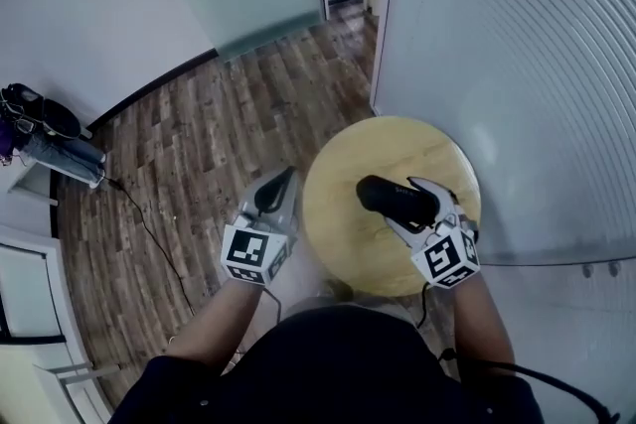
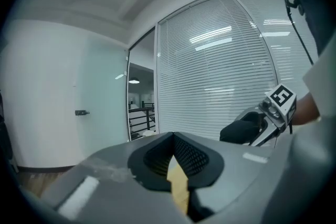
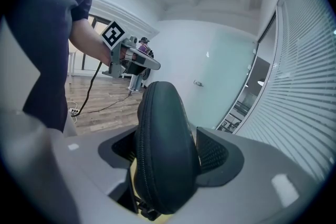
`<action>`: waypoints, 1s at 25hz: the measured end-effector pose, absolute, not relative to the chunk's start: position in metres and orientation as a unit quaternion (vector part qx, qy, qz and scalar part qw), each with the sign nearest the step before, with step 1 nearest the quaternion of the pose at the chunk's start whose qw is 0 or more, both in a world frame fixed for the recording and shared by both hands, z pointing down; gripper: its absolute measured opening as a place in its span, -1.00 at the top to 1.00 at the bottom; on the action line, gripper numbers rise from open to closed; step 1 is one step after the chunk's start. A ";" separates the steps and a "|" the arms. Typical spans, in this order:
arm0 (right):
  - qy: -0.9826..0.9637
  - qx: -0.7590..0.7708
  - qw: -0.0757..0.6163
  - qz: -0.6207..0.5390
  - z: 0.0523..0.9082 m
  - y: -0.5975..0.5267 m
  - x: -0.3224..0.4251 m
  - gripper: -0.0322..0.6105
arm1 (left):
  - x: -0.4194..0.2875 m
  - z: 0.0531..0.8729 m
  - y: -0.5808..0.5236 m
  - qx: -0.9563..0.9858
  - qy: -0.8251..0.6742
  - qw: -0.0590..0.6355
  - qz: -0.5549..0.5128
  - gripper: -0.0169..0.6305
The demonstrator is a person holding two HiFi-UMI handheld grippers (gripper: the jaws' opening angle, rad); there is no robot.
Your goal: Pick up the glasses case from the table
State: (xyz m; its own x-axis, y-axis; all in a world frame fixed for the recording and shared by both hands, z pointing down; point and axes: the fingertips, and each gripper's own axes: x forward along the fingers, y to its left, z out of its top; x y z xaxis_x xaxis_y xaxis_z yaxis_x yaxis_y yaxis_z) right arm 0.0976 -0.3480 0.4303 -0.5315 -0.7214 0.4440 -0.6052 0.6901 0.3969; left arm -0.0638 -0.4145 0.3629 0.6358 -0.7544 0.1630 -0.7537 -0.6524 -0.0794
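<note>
Two jaws of the right gripper [image 1: 402, 204] grip the sides of the black glasses case [image 3: 164, 149], held clear above the round wooden table [image 1: 348, 248] with its long axis running out past the jaw tips (roughly along them), while the left gripper [image 1: 283, 182], closed and empty, is well apart to its left

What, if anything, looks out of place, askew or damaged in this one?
Nothing stands out. The case looks zipped and intact, clamped between the jaws of the right gripper over the table. The left gripper is empty, jaws together.
</note>
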 end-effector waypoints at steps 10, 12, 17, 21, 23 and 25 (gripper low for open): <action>-0.864 0.423 0.242 -0.122 0.347 -0.329 0.112 -0.14 | -0.048 0.305 -0.398 -0.917 0.395 0.039 -0.050 0.93; -0.859 0.435 0.235 -0.133 0.329 -0.326 0.115 -0.14 | -0.043 0.295 -0.398 -0.919 0.389 0.048 -0.043 0.93; -0.848 0.454 0.231 -0.148 0.299 -0.316 0.127 -0.14 | -0.030 0.284 -0.395 -0.924 0.377 0.048 -0.043 0.93; -0.839 0.470 0.227 -0.156 0.290 -0.314 0.133 -0.14 | -0.019 0.273 -0.386 -0.932 0.358 0.033 -0.032 0.93; -0.836 0.473 0.228 -0.159 0.288 -0.315 0.133 -0.14 | -0.015 0.268 -0.384 -0.935 0.352 0.038 -0.029 0.93; -0.832 0.476 0.232 -0.166 0.288 -0.316 0.134 -0.14 | -0.012 0.266 -0.382 -0.935 0.350 0.043 -0.030 0.93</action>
